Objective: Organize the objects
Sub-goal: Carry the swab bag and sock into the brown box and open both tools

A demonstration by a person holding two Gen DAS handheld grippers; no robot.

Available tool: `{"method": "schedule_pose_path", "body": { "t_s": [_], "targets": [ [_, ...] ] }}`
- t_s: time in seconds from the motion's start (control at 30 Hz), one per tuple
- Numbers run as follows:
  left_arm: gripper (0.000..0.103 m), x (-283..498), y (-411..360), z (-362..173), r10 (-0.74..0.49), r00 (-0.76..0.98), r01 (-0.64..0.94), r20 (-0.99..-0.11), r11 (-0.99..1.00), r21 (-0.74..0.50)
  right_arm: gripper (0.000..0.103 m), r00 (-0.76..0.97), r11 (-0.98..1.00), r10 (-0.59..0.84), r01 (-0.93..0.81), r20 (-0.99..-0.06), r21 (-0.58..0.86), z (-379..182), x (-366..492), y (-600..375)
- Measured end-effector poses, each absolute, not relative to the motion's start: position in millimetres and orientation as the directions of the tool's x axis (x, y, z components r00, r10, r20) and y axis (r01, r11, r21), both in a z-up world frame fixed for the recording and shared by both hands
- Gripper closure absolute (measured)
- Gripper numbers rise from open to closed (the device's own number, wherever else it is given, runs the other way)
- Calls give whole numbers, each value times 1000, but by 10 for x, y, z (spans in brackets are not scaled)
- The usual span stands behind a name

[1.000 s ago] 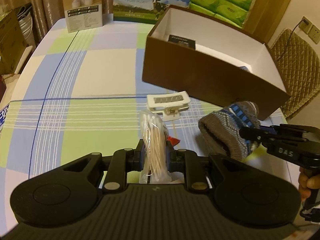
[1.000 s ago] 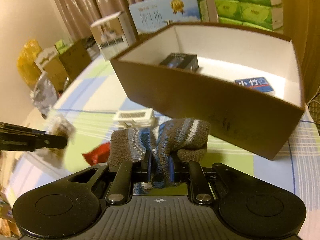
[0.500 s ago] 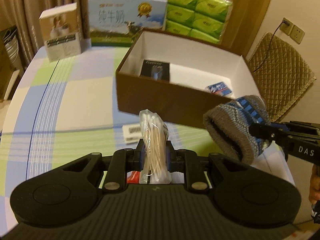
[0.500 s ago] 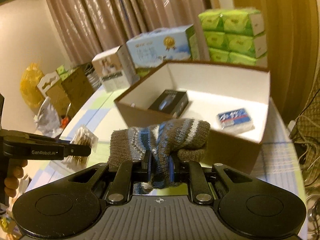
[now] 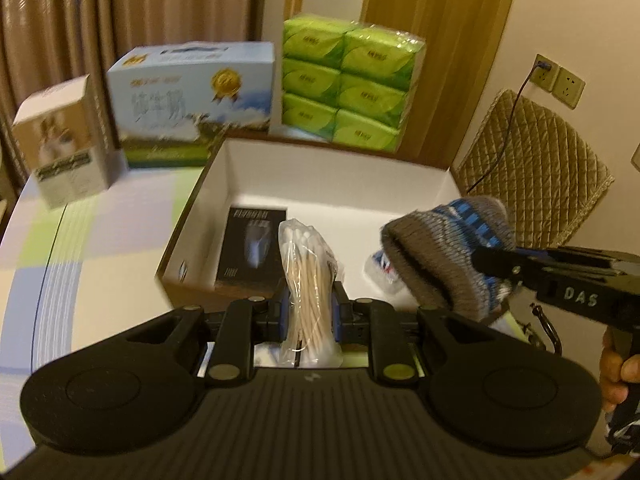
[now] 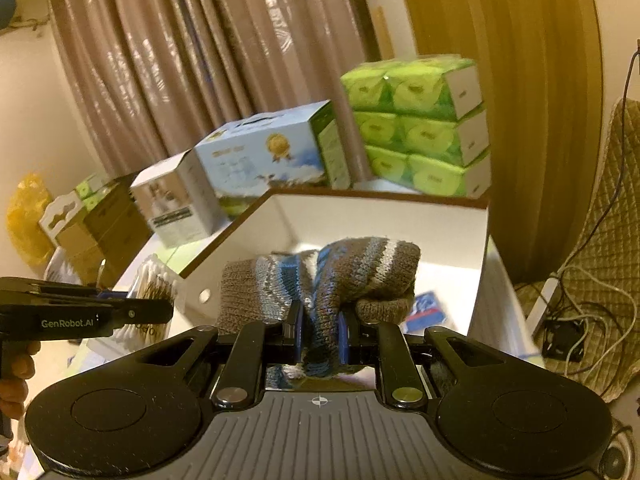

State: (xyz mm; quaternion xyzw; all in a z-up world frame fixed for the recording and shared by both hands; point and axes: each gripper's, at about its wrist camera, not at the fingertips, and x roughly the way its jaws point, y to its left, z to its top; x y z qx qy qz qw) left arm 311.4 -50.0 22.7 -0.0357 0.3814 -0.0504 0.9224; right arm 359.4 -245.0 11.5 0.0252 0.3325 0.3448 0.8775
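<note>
My left gripper is shut on a clear bag of cotton swabs, held upright above the near wall of a brown cardboard box with a white inside. My right gripper is shut on a grey and blue knitted glove, held over the box's right half; the glove also shows in the left wrist view. In the box lie a black packet and a small blue and white packet, partly hidden by the glove.
Behind the box stand a blue milk carton box, a small white box and a stack of green tissue packs. A quilted chair and wall sockets are at the right. The checked tablecloth lies to the left.
Both grippers have risen and moved forward from the table to above the box, carrying the swabs and the glove. The box now lies below them.
</note>
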Motion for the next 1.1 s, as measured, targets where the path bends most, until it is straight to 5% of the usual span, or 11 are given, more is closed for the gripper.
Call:
{"method": "schedule_pose_path", "body": {
  "t_s": [0.77, 0.83, 0.9, 0.93, 1.1],
  "targets": [
    [87, 4593, -789, -160, -142, 631, 144, -763, 988, -64, 87, 567, 863, 498, -400, -656, 310, -364, 4995, -2197],
    [87, 4678, -788, -217, -140, 621, 143, -772, 988, -64, 77, 577, 870, 490, -376, -654, 320, -403, 5075, -2173],
    [87, 4758, -779, -272, -141, 610, 143, -779, 987, -67, 47, 580, 876, 480, -353, -658, 328, -444, 5153, -2165],
    [87, 4791, -778, -298, -141, 604, 141, -784, 988, -69, 42, 581, 875, 482, -353, -656, 331, -454, 5168, -2166],
    [87, 4912, -760, -420, -141, 580, 140, -802, 988, -72, 39, 565, 875, 475, -384, -675, 294, -490, 5190, -2124]
  ]
}}
